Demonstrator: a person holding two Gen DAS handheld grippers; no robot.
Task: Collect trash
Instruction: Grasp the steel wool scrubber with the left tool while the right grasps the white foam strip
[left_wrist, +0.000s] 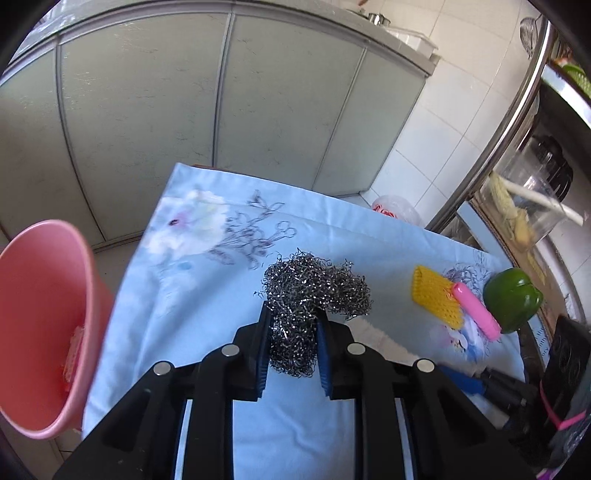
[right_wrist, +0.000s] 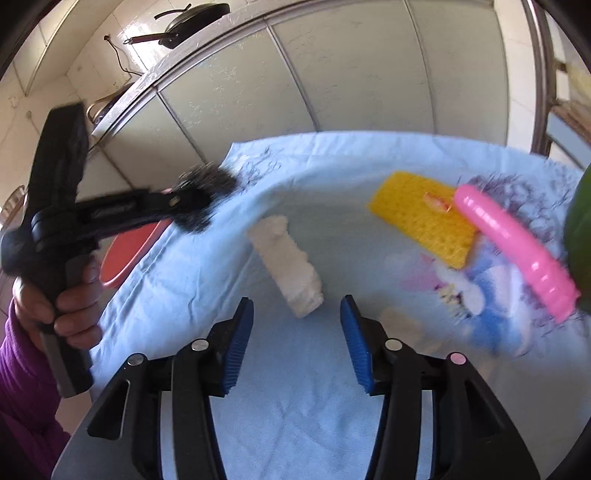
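Left gripper (left_wrist: 291, 328): its fingers (left_wrist: 263, 332) are pinching the steel wool scourer (left_wrist: 314, 291) from both sides, the wire ball bulging above and below the blue pads, so it is being gripped as trash to carry off.
Scourer's place: it is sitting mid-frame in the left wrist view, over the blue floral cloth (left_wrist: 192, 295) that is covering the bench; in the right wrist view it is showing blurred at the left.
Pink bin (left_wrist: 40, 314): it is standing at the left edge of the frame, beside the bench, mouth tilted toward the camera, probably as the drop point.
Right gripper (right_wrist: 297, 339): its fingers are standing wide apart and holding nothing, lining up on the white crumpled wad (right_wrist: 288, 266) just ahead of them, likely the next pick.
Other items: a yellow sponge (right_wrist: 421, 218), a pink plastic tube (right_wrist: 517, 251) lying across it and a green pepper (left_wrist: 513, 299) are waiting at the right.
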